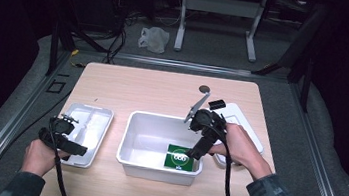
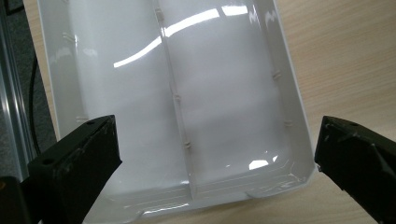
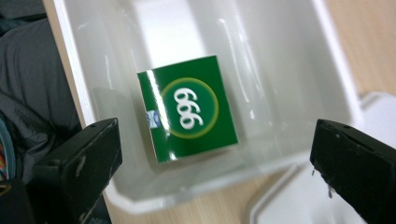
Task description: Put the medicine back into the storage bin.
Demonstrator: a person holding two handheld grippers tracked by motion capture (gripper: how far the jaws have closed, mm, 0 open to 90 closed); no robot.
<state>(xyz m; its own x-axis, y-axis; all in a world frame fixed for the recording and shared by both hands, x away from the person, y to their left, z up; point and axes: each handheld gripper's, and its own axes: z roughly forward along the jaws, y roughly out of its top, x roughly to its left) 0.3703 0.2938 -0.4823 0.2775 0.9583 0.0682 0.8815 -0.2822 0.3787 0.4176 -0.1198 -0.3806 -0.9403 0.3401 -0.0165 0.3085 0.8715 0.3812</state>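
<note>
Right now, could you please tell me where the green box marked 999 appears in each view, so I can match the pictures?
High view: the green box lies in the near right corner of the white bin, under the right gripper.
Left gripper view: a divided white tray on the table instead.
Right gripper view: at centre, flat on the bin floor, between the open jaws.
Shared landmark: the white bin's rim.
</note>
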